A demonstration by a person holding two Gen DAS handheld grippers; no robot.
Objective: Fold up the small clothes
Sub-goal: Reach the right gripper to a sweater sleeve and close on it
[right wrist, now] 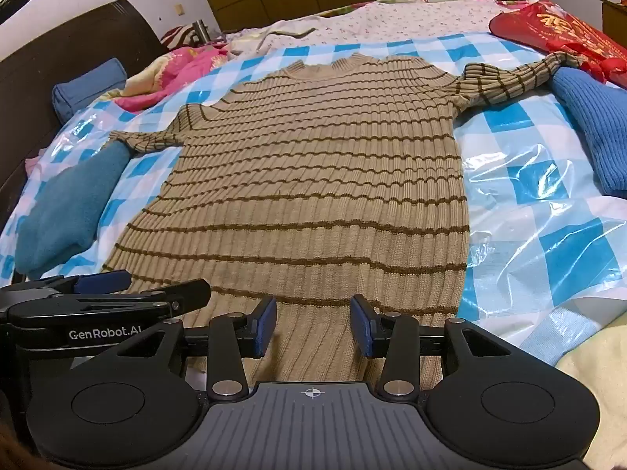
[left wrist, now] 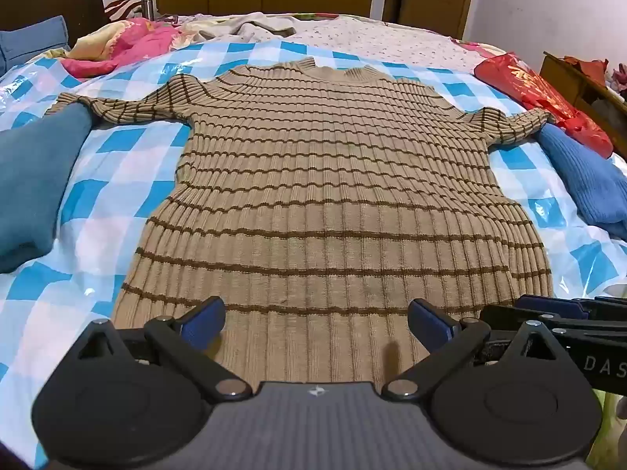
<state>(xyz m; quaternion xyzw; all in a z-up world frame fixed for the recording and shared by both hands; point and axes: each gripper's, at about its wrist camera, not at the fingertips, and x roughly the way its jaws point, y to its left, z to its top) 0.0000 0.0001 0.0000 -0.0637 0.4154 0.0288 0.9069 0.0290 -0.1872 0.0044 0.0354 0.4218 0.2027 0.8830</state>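
Observation:
A tan ribbed sweater [left wrist: 321, 180] [right wrist: 321, 180] with thin brown stripes lies flat on a blue-and-white checked plastic sheet [left wrist: 117, 180], collar at the far end and both sleeves spread sideways. My left gripper [left wrist: 315, 307] hovers over the middle of the near hem, open wide, with nothing between its blue pads. Just to its right, my right gripper [right wrist: 312, 303] hangs over the same hem with its pads a smaller way apart and no cloth pinched between them. Each gripper shows from the side at the edge of the other's view.
A folded teal garment [left wrist: 35, 180] lies under the left cuff and a blue knit garment [left wrist: 580, 180] under the right cuff. A red bag [left wrist: 540, 98] sits at the far right, a pink quilt [left wrist: 129, 43] at the far left, a dark headboard [right wrist: 58, 51] beyond.

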